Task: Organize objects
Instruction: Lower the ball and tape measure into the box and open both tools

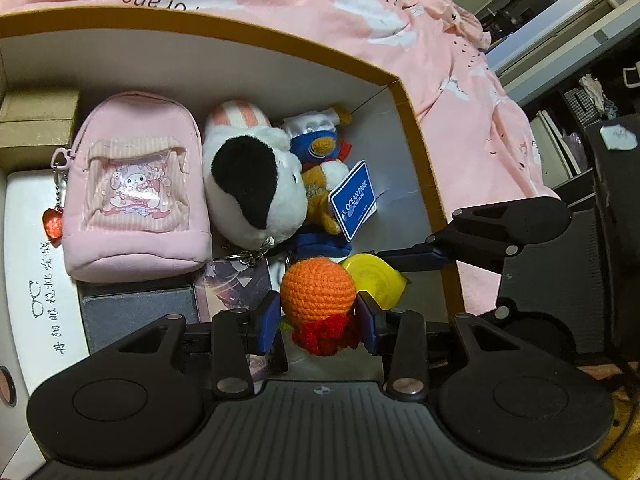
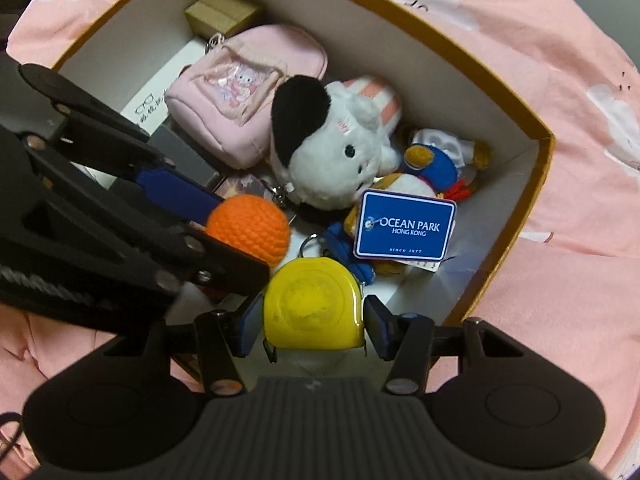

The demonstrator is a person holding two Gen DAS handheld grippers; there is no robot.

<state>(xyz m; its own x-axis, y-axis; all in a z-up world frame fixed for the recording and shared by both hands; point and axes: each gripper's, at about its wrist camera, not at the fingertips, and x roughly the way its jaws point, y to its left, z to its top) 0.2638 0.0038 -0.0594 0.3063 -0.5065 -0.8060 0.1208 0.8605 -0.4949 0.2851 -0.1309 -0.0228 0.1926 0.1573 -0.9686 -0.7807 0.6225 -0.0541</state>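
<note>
Pink bedding (image 1: 400, 20) lies under our box (image 1: 416, 128). Our left fingers (image 1: 318, 322) pinch an orange ball (image 1: 318, 288); right fingers (image 2: 312, 326), at three o'clock, pinch a yellow tape measure (image 2: 314, 304).

Pink printed bedspread (image 1: 400, 20) — gold-rimmed cardboard box (image 1: 416, 120) directly on it.

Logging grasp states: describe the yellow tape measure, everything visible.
The yellow tape measure is a rounded, glossy plastic case with a scuffed round face and a small dark tab at its lower edge. It sits face-up between the fingers of the right gripper, over the near corner of the box, beside the orange crochet ball in the left gripper.
</note>
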